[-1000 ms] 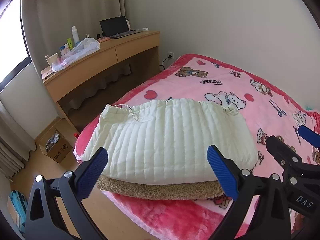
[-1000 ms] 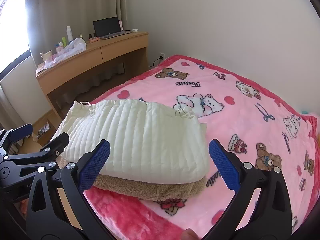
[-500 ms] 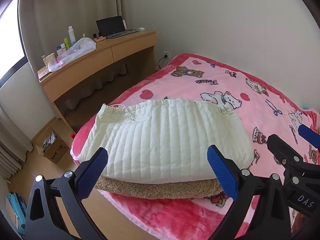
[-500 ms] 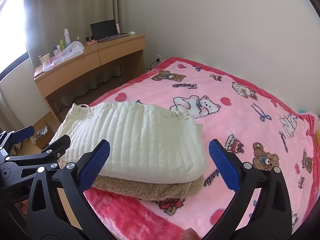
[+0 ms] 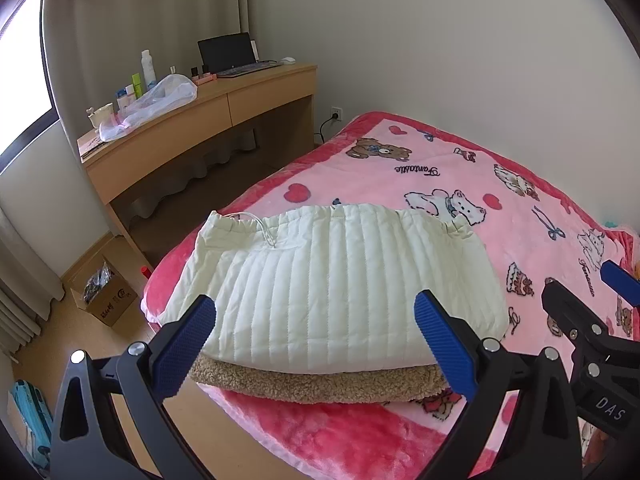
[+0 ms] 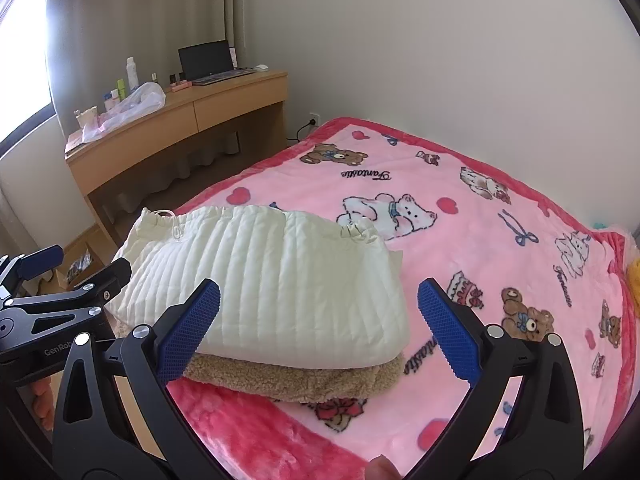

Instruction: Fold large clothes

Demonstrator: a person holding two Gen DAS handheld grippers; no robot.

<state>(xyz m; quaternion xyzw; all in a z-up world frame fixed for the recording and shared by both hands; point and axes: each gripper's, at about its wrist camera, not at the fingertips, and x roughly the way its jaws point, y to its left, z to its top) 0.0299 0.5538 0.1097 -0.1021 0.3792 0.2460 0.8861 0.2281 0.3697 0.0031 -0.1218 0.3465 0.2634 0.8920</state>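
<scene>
**Both claws drew back from the folded stack**

Left wrist view: the left claw (image 5: 316, 344) stood released, its blue pads spread wide and holding nothing. The cream quilted garment (image 5: 340, 284) lay folded flat on top of a tan fleece garment (image 5: 320, 384), near the bed's foot corner on the pink blanket (image 5: 460, 176). Against the frames of a second before, the stack sat slightly lower and smaller in view, so the claw had lifted and backed off a little. The right claw (image 5: 596, 320) showed at 3 o'clock, clear of the fabric.

Right wrist view: the right claw (image 6: 320, 332) was likewise released and empty, with the stack at 10 o'clock from its centre and more blanket visible beyond than before. The left claw (image 6: 60, 280) hovered at 9 o'clock. The desk (image 6: 180, 116) stood far off at 11 o'clock.

Judged from this, the fold looked finished, and both claws were retreating.
</scene>
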